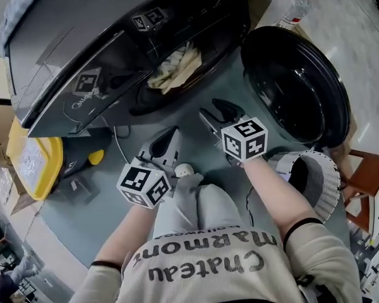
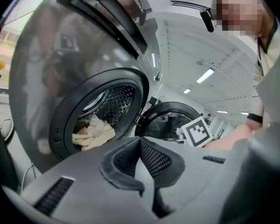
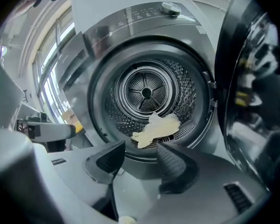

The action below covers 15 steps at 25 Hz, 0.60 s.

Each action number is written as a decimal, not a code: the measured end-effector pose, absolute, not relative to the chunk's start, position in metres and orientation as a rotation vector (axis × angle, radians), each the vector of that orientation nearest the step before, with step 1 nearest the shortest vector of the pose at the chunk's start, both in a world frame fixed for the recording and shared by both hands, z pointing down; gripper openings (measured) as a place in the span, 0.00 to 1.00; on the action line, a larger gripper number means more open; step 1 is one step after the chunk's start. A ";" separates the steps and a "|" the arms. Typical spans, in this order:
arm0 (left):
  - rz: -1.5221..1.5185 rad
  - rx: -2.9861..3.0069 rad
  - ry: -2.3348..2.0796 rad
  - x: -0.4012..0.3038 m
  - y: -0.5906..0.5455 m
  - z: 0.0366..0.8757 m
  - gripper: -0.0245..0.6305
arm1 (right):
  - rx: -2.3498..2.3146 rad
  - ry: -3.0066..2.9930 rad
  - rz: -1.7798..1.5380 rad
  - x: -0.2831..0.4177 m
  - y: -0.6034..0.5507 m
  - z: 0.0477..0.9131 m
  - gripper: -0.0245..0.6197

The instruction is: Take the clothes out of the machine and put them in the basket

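While the cream-coloured crumpled cloth (image 3: 156,127) is lying on the perforated floor of the drum, just inside the opening of the dark grey front-loading washing machine (image 1: 82,62), neither tool is touching it. The right gripper (image 3: 140,155) is holding its jaws partly apart with nothing between them and is pointing at the opening from outside the rim. The left gripper (image 2: 140,141) is presenting its jaws pressed together, empty, and is aiming at the left side of the opening. The round black door (image 1: 297,84) is hanging open at the right. The white perforated round basket (image 1: 325,175) is standing on the floor below it, beside the person's right forearm.

Probable faults from this position:

- With its jaws together, the left gripper is likely to push the cloth deeper instead of taking it.
- If the right gripper is pinching only a thin fold, the cloth is likely to slip out, trail over the rim and drop on the floor short of the basket.
- A jaw tip driven too low is at risk of catching in the drum perforations.
- The swing toward the basket is passing close to the open door, so a knock there is possible.
- Whether the cloth is one piece or several cannot be told, so an item may be left behind.
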<state>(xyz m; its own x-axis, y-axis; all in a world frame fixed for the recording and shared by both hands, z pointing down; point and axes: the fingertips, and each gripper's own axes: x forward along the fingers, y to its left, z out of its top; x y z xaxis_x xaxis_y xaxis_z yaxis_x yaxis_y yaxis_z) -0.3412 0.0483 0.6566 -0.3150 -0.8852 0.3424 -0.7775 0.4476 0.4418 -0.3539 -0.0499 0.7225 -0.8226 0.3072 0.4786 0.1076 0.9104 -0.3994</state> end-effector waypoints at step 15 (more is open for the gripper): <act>-0.242 1.620 -2.197 -0.373 0.038 0.736 0.05 | -0.409 -2.739 0.204 -0.474 -0.087 0.785 0.51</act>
<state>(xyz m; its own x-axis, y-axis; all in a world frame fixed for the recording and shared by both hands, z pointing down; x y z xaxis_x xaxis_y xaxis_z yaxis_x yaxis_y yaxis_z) -0.3730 0.0382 0.7356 -0.2495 -0.9447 0.2129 -0.8756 0.3140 0.3670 -0.4738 -0.0874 0.7851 -0.8922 0.3073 0.3311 0.2549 0.9476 -0.1927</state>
